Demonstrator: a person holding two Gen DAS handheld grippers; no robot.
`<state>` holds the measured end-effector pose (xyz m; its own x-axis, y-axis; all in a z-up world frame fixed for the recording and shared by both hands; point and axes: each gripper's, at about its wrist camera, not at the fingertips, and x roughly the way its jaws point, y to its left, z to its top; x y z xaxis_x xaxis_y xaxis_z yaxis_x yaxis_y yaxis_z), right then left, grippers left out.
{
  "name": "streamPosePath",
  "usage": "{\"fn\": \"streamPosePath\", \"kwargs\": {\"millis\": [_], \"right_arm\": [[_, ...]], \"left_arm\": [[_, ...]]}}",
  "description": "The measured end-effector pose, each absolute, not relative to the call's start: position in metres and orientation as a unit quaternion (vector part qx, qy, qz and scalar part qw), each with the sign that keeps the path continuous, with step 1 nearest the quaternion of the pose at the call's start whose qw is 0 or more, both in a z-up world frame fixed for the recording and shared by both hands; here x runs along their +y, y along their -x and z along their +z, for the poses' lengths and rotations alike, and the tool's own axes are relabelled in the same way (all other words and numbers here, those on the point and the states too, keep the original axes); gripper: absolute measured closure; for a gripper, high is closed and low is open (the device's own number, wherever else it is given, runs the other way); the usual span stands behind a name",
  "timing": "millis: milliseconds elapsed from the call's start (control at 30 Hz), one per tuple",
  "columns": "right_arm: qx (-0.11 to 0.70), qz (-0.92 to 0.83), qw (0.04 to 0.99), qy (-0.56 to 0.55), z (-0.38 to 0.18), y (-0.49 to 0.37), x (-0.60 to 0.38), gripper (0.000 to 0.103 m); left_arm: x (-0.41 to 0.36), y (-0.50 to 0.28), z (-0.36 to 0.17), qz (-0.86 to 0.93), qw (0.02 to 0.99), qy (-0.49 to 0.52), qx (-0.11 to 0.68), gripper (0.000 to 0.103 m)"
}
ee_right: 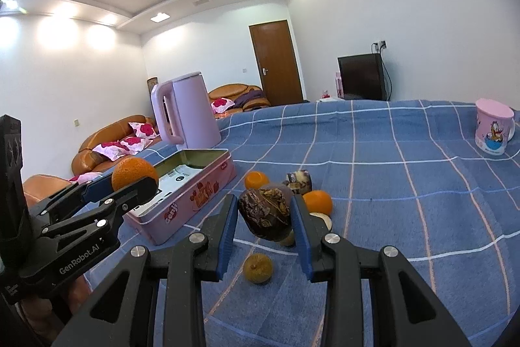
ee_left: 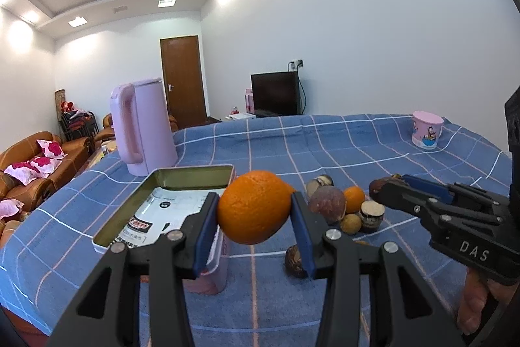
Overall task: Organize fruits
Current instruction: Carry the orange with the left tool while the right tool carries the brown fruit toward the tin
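Orange round citrus (ee_left: 254,206) pinched in left gripper (ee_left: 255,225) fingers above open pink rectangular tin (ee_left: 169,210); right gripper (ee_right: 264,228) fingers clamp dark brown wrinkled fruit (ee_right: 265,213) over blue checked bedspread (ee_right: 406,184).

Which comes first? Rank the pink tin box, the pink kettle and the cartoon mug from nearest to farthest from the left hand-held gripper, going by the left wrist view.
1. Pink tin box: just left of and below the left hand-held gripper, which holds an orange.
2. Pink kettle: behind the box, upper left.
3. Cartoon mug: far right, at the back of the blue checked cloth.
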<state>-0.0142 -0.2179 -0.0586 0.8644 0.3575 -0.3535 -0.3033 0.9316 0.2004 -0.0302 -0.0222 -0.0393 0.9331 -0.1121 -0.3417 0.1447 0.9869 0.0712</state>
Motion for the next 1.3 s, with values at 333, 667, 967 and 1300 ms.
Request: {"fn": "streamPosePath", "kwargs": {"millis": [333, 667, 967, 1300], "right_arm": [[0.171, 0.165, 0.97, -0.056, -0.048, 0.024, -0.215, 0.068], [0.16, 0.186, 0.969, -0.032, -0.027, 0.009, -0.195, 0.068], [0.171, 0.234, 0.957, -0.001, -0.018, -0.028, -0.141, 0.068], [0.188, 0.258, 0.947, 0.035, -0.022, -0.059, -0.089, 0.068]], "left_arm": [[-0.022, 0.036, -0.033, -0.061, 0.985, -0.05, 0.155, 0.057], [-0.004, 0.02, -0.032, -0.033, 0.985, -0.045, 0.163, 0.057], [0.043, -0.016, -0.041, 0.009, 0.98, -0.019, 0.199, 0.057], [0.079, -0.054, -0.049, 0.017, 0.973, -0.002, 0.231, 0.057]]}}
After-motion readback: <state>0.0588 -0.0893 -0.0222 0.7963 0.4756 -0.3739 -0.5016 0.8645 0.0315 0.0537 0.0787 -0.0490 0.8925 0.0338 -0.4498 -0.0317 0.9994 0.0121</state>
